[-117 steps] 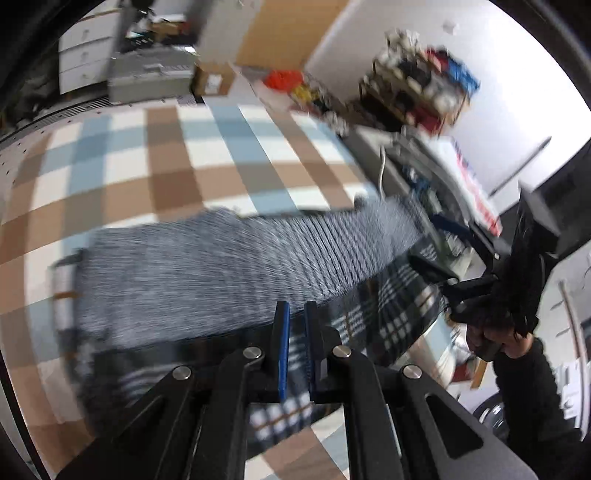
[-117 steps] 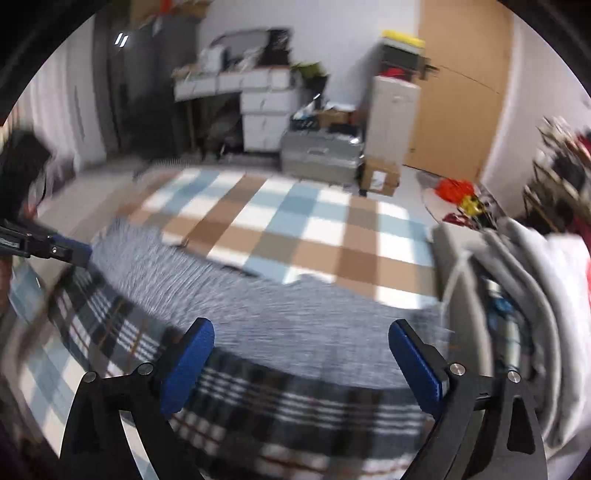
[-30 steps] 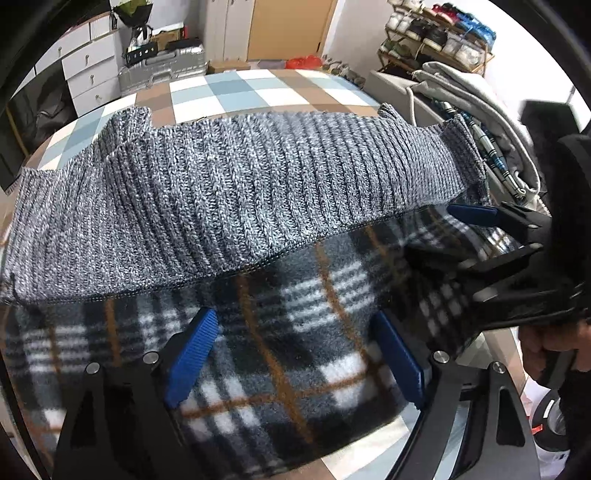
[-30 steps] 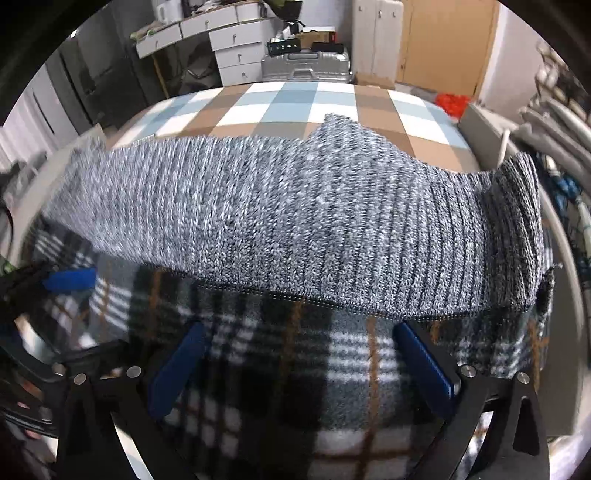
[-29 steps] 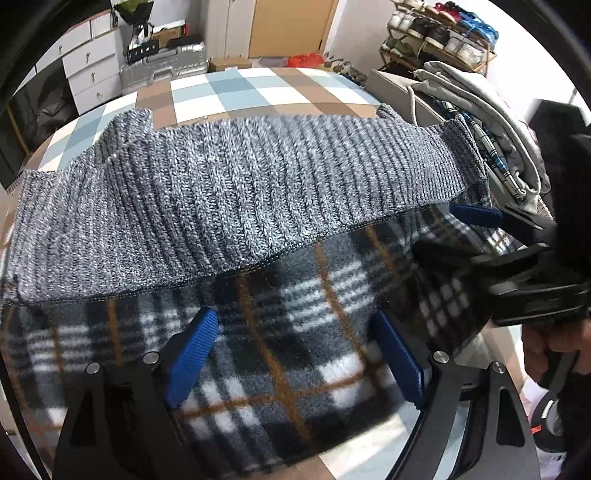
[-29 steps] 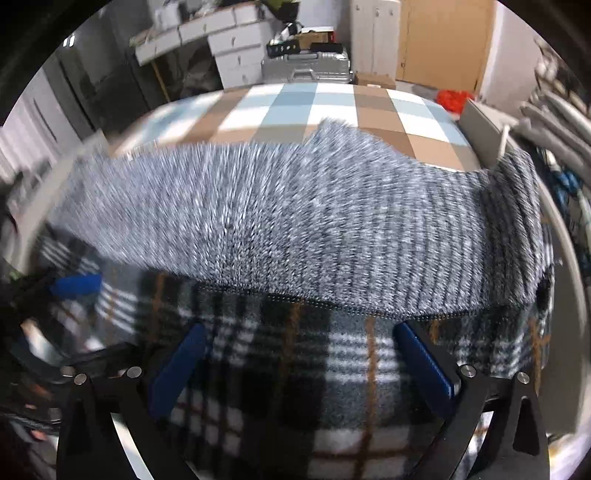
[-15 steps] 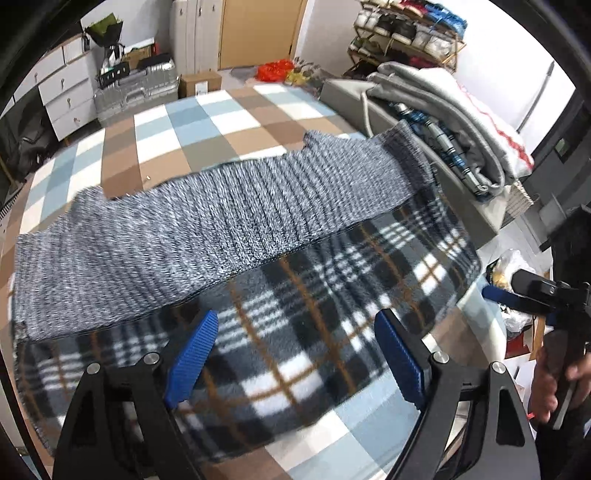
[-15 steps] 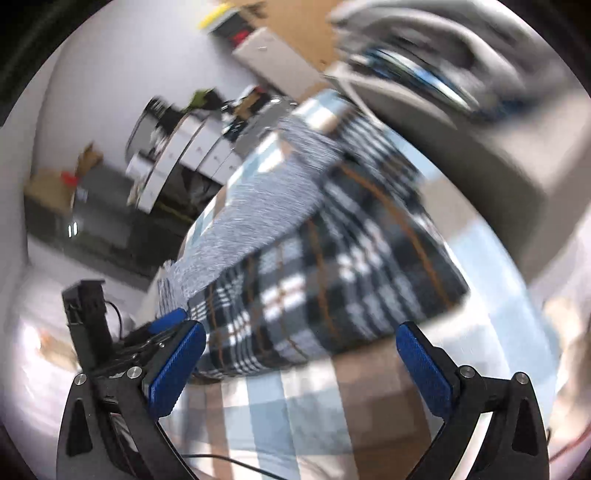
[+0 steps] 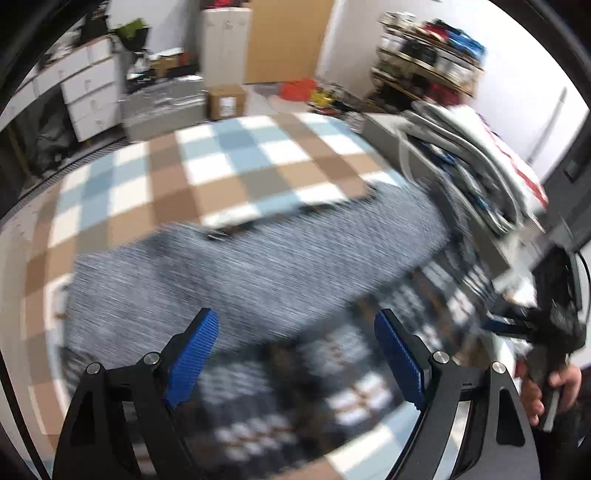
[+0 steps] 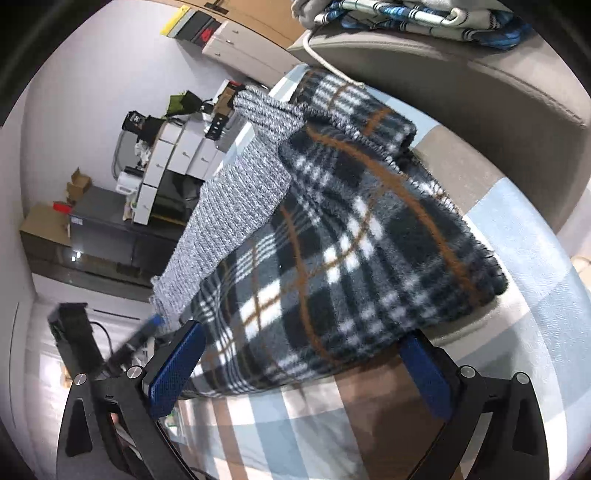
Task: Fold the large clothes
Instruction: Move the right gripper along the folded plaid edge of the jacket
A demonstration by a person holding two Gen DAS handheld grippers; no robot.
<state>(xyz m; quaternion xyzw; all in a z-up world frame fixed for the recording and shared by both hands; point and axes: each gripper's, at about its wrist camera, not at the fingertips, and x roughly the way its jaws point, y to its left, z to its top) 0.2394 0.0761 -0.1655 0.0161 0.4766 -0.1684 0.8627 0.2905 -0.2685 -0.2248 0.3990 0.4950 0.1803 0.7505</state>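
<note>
Plaid fleece garment (image 10: 351, 251) lies folded on the checked cloth (image 10: 517, 295) of blue, brown and white squares, with its grey ribbed knit part (image 10: 236, 199) turned over the far edge. In the right wrist view the fold is thick and rounded at the near edge, and its right end lies just beside a grey padded seat (image 10: 480, 110) that carries a heap of other clothes (image 10: 406, 14).

The right hand-held gripper (image 10: 299, 369) stands wide, its blue pads (image 10: 177, 365) either side of the near edge of the fleece with nothing pressed between them. The view is tilted, so that the room's drawers (image 10: 170, 155) lean to one side.

The left hand-held gripper (image 9: 295, 358) is also wide and holds nothing. It hangs above the garment, the knit part (image 9: 258, 273) and the plaid (image 9: 314, 387) both blurred beneath it. At the right edge of that view a hand (image 9: 550, 387) grips the handle of the other hand-held gripper (image 9: 498, 325), beside the end of the garment. Beyond the cloth stand a silver suitcase (image 9: 162, 103), a cardboard box (image 9: 227, 101) and a shelf rack (image 9: 428, 59).
</note>
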